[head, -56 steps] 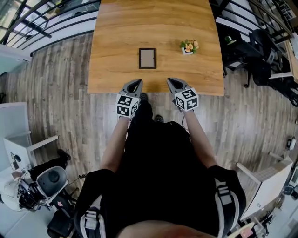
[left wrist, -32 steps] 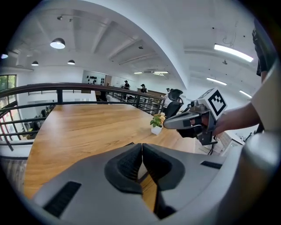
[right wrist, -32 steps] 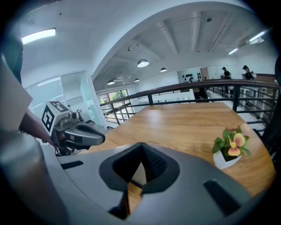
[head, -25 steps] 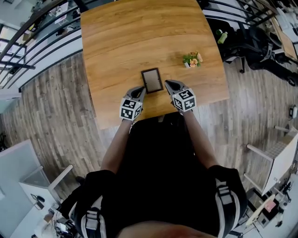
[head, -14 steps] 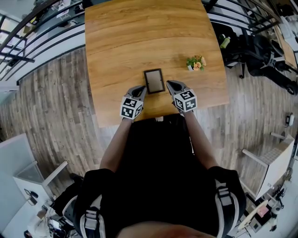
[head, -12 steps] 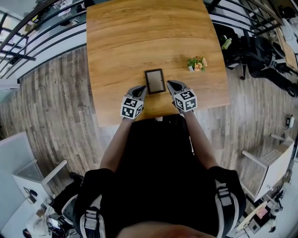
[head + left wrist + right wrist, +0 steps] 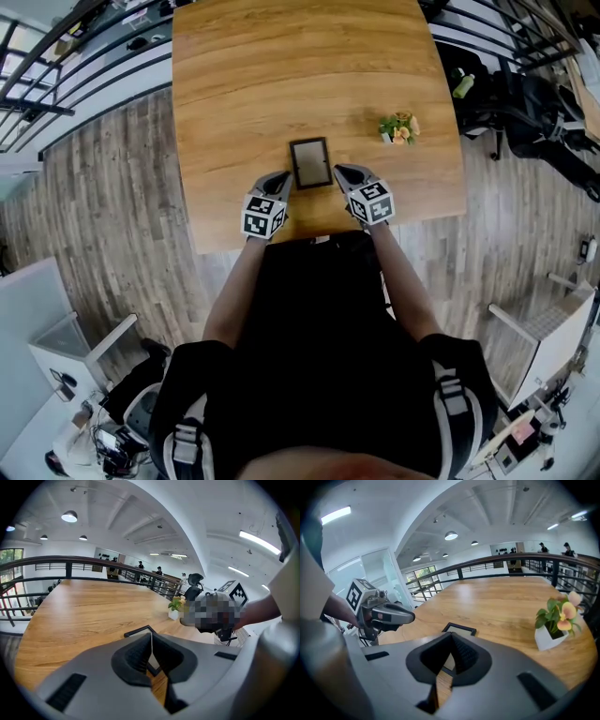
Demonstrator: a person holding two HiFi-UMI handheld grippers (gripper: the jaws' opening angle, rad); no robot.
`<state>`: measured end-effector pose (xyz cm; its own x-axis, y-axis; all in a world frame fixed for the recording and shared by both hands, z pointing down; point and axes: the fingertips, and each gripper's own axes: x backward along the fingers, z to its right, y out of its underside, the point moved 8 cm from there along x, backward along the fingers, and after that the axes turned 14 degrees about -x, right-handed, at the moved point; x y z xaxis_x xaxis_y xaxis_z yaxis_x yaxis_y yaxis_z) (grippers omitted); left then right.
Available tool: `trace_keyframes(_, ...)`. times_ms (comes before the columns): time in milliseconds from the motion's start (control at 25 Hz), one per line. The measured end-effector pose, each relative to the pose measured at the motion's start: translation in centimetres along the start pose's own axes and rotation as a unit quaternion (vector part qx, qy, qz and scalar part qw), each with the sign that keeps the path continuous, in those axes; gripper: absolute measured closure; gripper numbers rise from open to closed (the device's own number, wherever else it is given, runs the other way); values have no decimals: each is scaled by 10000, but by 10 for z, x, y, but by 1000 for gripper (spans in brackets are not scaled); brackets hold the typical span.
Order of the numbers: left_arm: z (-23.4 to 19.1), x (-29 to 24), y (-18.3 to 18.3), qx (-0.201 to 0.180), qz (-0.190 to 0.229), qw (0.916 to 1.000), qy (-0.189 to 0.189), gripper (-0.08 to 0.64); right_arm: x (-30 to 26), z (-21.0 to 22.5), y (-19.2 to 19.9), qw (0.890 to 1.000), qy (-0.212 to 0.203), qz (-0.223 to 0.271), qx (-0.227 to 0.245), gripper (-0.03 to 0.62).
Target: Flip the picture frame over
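A small dark-rimmed picture frame (image 7: 310, 163) lies flat on the wooden table (image 7: 281, 75), near its front edge. My left gripper (image 7: 281, 176) sits just off the frame's near left corner, jaws shut and empty. My right gripper (image 7: 337, 170) is by the near right corner, also shut with nothing in it. In the left gripper view the frame's dark edge (image 7: 138, 630) shows just past the closed tips (image 7: 151, 635). From the right gripper view the frame (image 7: 460, 629) lies right ahead of the closed tips (image 7: 451, 638), and the left gripper (image 7: 386, 613) is at the left.
A small white pot with flowers (image 7: 398, 127) stands on the table to the right of the frame, also visible as the pot (image 7: 555, 620). Black railings (image 7: 84, 56) run along the table's far and left sides. Office chairs (image 7: 534, 103) stand at the right.
Both grippers came forward from the table's near edge to flank the frame's near corners. In the last half second they have hardly shifted, and both stay shut.
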<state>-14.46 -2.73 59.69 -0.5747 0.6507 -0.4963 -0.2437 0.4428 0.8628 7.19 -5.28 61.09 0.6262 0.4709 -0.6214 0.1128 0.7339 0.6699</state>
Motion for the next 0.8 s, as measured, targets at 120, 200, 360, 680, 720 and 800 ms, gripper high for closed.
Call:
trace_keyframes(120, 0, -10, 0, 50, -91, 9999, -69, 535, -5, 12, 2, 9999, -35, -73, -67, 584)
trace_keyframes(200, 1, -15, 1, 46, -165, 9998, -119, 535, -8, 16, 5, 9999, -66, -112, -99, 584)
trace_keyframes(360, 3, -23, 10, 60, -398, 9992, -83, 535, -15, 20, 13, 9994, -179, -180, -221, 584)
trace_keyframes(680, 0, -39, 22, 290, -712, 9968, -217, 534, -31, 29, 22, 9983, -267, -413, -299, 584)
trace_keyframes(720, 0, -41, 25, 330, -756, 9963, -223, 534, -33, 30, 22, 9982, -276, -437, -291, 584)
trace_keyframes(800, 0, -44, 33, 446, -875, 9949, -231, 534, -35, 31, 23, 9980, -293, -476, -284, 584)
